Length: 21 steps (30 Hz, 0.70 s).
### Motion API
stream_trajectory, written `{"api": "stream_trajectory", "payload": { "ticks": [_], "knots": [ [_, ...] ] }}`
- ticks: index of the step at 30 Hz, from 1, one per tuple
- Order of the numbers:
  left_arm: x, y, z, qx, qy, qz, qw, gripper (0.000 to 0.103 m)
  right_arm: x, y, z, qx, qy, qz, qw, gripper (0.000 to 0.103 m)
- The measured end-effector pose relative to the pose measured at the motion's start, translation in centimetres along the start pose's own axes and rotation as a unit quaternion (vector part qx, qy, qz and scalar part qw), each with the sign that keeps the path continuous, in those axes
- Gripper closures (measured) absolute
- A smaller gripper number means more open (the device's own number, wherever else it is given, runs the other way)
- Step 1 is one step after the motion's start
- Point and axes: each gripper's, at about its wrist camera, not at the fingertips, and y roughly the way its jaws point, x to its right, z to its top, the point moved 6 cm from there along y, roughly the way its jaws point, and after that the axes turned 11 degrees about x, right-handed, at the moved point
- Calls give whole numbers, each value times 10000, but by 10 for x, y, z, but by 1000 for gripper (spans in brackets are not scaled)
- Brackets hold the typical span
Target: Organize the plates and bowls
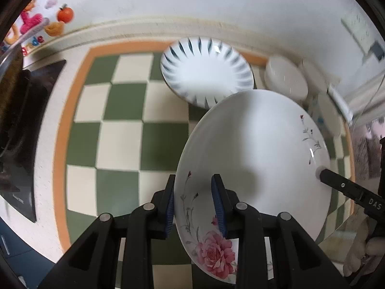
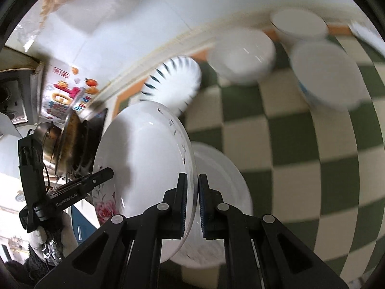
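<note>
A white plate with a pink rose (image 1: 255, 154) is held tilted above the checkered cloth by both grippers. My left gripper (image 1: 193, 207) is shut on its near rim. My right gripper (image 2: 192, 197) is shut on the opposite rim of the same plate (image 2: 144, 159); its finger (image 1: 336, 185) shows at the plate's far edge in the left wrist view. A blue-streaked white plate (image 1: 207, 72) lies at the back, also in the right wrist view (image 2: 173, 84). Another white plate (image 2: 221, 168) lies under the held one.
White bowls stand at the back right (image 1: 286, 77) (image 2: 243, 55) (image 2: 324, 72) (image 2: 298, 22). A black stove top (image 1: 24, 125) with a pot (image 2: 60, 142) is at the left. The green-and-cream cloth (image 1: 125, 130) covers the counter, against the wall.
</note>
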Motion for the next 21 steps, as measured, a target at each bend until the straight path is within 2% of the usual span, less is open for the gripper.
{"api": "stream_trajectory", "payload": {
  "ticks": [7,11,17,21],
  "knots": [
    [12,29,-28,-436,264,129,9986,77,43,13,-41,-319,227,-190,9991,92],
    [10,39,-33,-566,326,184,9977,77,51,22,-54,-450,257,-248,9983,92],
    [15,45,-35,-654,495,344,9960,76,52,31,-57,-571,294,-327,9974,92],
    [16,53,-41,-846,563,536,9934,77,53,35,-58,-668,321,-406,9964,92]
  ]
}}
